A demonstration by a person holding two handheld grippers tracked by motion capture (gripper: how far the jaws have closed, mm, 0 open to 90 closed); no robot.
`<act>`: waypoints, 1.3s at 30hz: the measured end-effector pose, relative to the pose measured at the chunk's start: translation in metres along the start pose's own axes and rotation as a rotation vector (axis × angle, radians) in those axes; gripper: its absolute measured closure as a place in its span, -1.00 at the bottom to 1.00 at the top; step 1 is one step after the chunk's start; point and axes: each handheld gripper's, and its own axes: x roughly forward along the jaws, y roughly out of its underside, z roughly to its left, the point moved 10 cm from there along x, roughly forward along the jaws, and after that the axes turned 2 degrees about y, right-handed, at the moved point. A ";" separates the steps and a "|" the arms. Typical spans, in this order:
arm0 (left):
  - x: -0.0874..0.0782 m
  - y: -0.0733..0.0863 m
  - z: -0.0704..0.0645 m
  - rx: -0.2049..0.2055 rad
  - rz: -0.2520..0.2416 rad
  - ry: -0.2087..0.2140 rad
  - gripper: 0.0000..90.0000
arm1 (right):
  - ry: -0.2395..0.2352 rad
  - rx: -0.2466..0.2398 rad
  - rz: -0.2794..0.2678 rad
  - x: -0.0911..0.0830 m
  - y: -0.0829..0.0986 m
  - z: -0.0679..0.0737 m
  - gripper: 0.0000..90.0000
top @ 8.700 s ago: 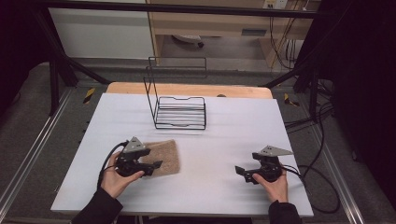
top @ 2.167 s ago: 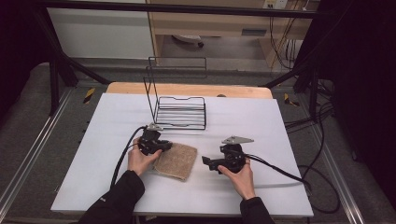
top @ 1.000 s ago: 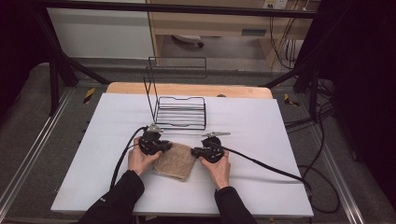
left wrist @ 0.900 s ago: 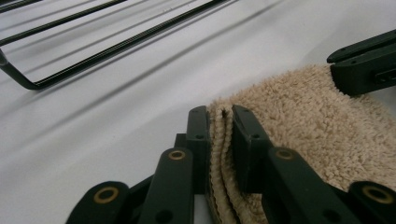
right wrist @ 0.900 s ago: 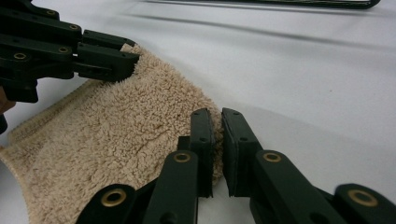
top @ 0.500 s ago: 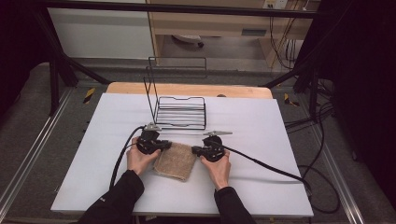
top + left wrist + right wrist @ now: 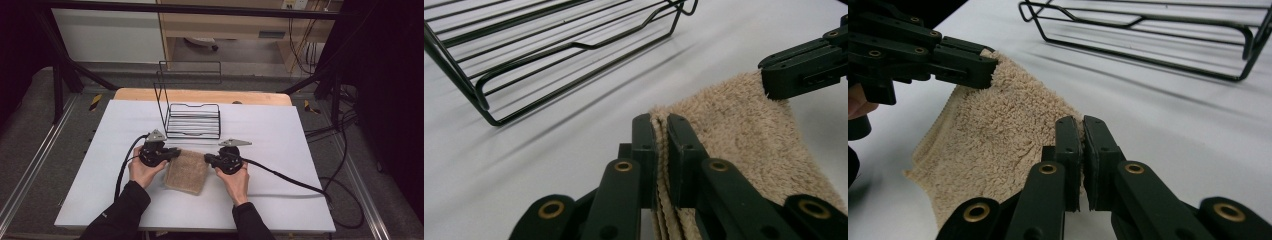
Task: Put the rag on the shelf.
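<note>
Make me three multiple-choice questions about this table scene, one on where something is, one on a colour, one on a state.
1. Where is the wire rack relative to the towel?
A. Beyond it, farther from the person
B. Under it
C. Left of the left gripper

2. What colour is the towel?
A. Blue
B. Tan
C. Red

3. How does the left gripper stand?
A. Wide open above the rack
B. Shut on the towel's edge
C. Lying loose on the table

Key: 1 A, the high view shows the rack farther up the table; 2 B, beige pile in both gripper views; 3 B, its jaws pinch the cloth edge between them.
</note>
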 end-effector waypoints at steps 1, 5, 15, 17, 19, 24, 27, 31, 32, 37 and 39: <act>-0.002 0.000 0.000 -0.001 -0.007 0.000 0.85 | -0.005 -0.004 -0.005 -0.001 -0.001 0.002 0.92; -0.011 -0.003 -0.001 -0.004 -0.036 -0.002 0.85 | -0.024 -0.031 -0.029 -0.007 -0.009 0.011 0.92; -0.031 -0.015 -0.004 0.013 -0.106 -0.009 0.85 | -0.030 -0.094 -0.068 -0.016 -0.023 0.021 0.93; -0.034 -0.017 -0.006 0.018 -0.118 -0.014 0.85 | -0.027 -0.110 -0.075 -0.017 -0.025 0.022 0.93; -0.037 -0.019 -0.006 0.027 -0.124 -0.022 0.86 | -0.023 -0.122 -0.083 -0.019 -0.028 0.023 0.93; -0.041 -0.023 -0.008 0.031 -0.147 -0.029 0.86 | -0.027 -0.144 -0.103 -0.024 -0.034 0.027 0.93; -0.043 -0.026 -0.009 0.039 -0.160 -0.034 0.86 | -0.028 -0.154 -0.115 -0.027 -0.038 0.028 0.94; -0.046 -0.029 -0.012 0.045 -0.178 -0.036 0.86 | -0.029 -0.168 -0.134 -0.031 -0.042 0.029 0.94; -0.047 -0.030 -0.013 0.048 -0.183 -0.037 0.86 | -0.031 -0.173 -0.138 -0.032 -0.043 0.029 0.94; -0.051 -0.034 -0.016 0.053 -0.198 -0.041 0.86 | -0.032 -0.188 -0.157 -0.038 -0.047 0.030 0.94; -0.052 -0.036 -0.017 0.052 -0.205 -0.043 0.86 | -0.032 -0.197 -0.163 -0.040 -0.049 0.031 0.94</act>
